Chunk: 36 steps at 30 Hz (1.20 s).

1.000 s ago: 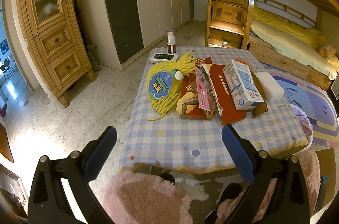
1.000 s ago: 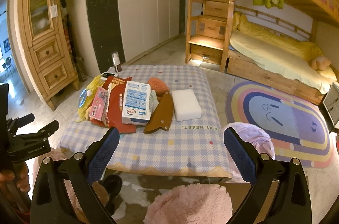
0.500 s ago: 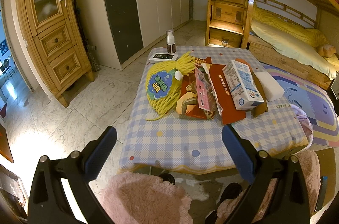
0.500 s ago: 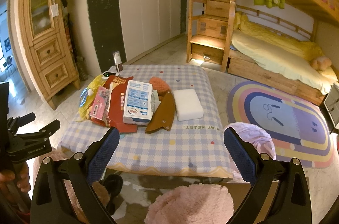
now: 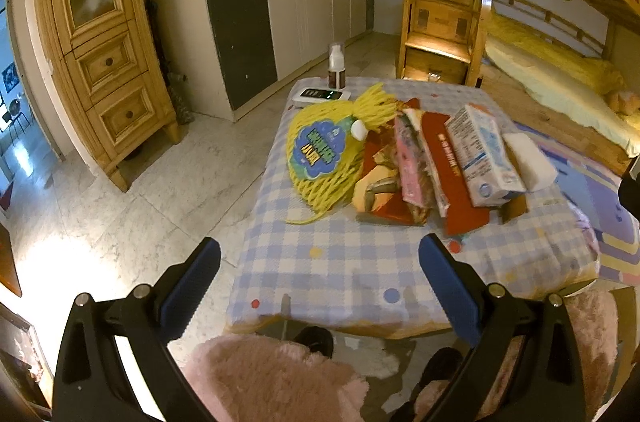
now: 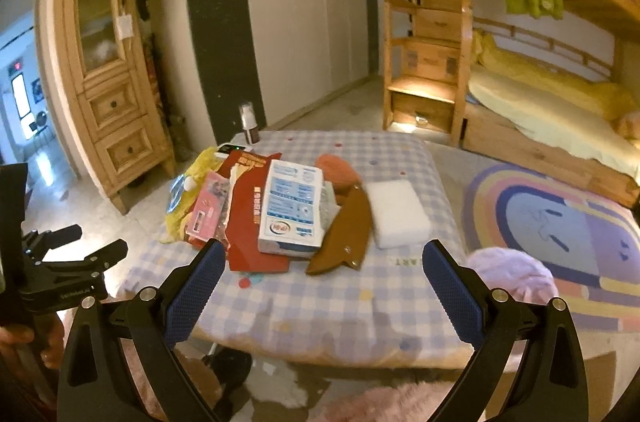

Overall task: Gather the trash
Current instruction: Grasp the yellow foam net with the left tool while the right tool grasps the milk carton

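A pile of trash lies on the checked table (image 5: 340, 262) (image 6: 340, 294). It holds a yellow net bag (image 5: 324, 158) (image 6: 188, 194), a pink wrapper (image 5: 414, 162) (image 6: 208, 210), a red paper sleeve (image 5: 452, 166) (image 6: 250, 218), a white and blue carton (image 5: 480, 150) (image 6: 292, 206), a brown leather piece (image 6: 344, 234) and a white foam block (image 5: 528, 158) (image 6: 396, 210). My left gripper (image 5: 320, 282) hangs open over the table's near edge, nothing between its fingers. My right gripper (image 6: 320, 286) is open too, just short of the carton and red sleeve.
A small bottle (image 5: 337, 66) and a white device (image 5: 320, 95) sit at the table's far end. Pink fluffy stools (image 5: 272, 378) stand below the near edge. A wooden cabinet (image 5: 100, 34) is left, a bunk bed (image 6: 540, 102) and coloured rug (image 6: 560, 234) right. The left gripper's body (image 6: 60, 274) shows in the right wrist view.
The right gripper has drifted closer to the table and slightly left, so the pile looms larger. The left gripper has barely moved. Both stay open.
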Each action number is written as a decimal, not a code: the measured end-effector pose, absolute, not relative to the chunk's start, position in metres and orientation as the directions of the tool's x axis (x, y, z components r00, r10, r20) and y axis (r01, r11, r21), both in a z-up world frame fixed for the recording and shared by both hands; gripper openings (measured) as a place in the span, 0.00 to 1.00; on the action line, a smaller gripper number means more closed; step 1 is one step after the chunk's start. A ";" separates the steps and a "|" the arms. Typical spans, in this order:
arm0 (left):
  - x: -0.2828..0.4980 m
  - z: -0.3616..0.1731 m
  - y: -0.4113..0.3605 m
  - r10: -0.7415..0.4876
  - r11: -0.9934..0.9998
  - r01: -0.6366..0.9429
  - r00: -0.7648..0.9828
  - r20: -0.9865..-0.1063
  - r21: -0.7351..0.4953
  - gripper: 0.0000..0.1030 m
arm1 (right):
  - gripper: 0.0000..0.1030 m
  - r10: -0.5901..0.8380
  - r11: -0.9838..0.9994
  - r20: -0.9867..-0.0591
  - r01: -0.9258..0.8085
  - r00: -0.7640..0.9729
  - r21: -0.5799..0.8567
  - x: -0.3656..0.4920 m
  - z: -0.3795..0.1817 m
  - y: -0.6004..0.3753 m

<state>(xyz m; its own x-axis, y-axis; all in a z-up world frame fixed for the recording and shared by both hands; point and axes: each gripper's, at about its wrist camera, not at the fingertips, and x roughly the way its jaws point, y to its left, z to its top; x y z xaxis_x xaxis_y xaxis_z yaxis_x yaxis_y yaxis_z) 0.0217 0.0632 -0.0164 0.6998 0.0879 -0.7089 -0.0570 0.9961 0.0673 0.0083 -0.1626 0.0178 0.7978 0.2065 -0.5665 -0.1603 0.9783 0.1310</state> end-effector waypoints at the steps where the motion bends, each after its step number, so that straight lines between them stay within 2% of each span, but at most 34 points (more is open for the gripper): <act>1: 0.024 -0.019 0.064 0.093 0.996 -0.060 0.699 -0.709 0.072 0.94 | 0.95 0.209 0.978 -0.572 -0.163 0.793 0.130 0.011 0.016 -0.160; 7: 0.034 -0.028 0.063 0.080 0.997 -0.047 0.708 -0.702 0.065 0.94 | 0.94 0.163 0.985 -0.631 -0.166 0.759 0.055 0.031 -0.004 -0.147; 13: 0.051 -0.037 0.067 0.079 0.997 -0.063 0.693 -0.717 0.049 0.94 | 0.88 0.222 0.970 -0.629 -0.235 0.745 0.064 0.050 -0.021 -0.137; 15: 0.056 -0.040 0.071 0.077 0.997 -0.070 0.694 -0.716 0.039 0.94 | 0.68 0.225 0.968 -0.623 -0.247 0.749 0.053 0.057 -0.024 -0.132; 16: 0.058 -0.040 0.071 0.078 0.997 -0.073 0.697 -0.713 0.038 0.94 | 0.66 0.223 0.968 -0.628 -0.247 0.745 0.051 0.060 -0.026 -0.130; 18: 0.062 -0.043 0.073 0.084 0.996 -0.079 0.694 -0.715 0.040 0.94 | 0.69 0.229 0.966 -0.628 -0.252 0.744 0.054 0.067 -0.030 -0.127; 20: 0.065 -0.045 0.074 0.079 0.996 -0.078 0.689 -0.720 0.035 0.94 | 0.83 0.234 0.965 -0.629 -0.256 0.742 0.057 0.073 -0.034 -0.125; 21: 0.066 -0.047 0.074 0.080 0.996 -0.078 0.686 -0.723 0.036 0.94 | 0.84 0.235 0.965 -0.630 -0.258 0.741 0.056 0.076 -0.036 -0.125; 34: 0.073 -0.056 0.083 0.103 0.994 -0.100 0.666 -0.739 0.049 0.93 | 0.81 0.242 0.968 -0.683 -0.217 0.689 0.124 0.110 -0.062 -0.128; 36: 0.072 -0.057 0.086 0.101 0.994 -0.100 0.667 -0.738 0.045 0.94 | 0.73 0.246 0.968 -0.680 -0.215 0.690 0.131 0.109 -0.063 -0.128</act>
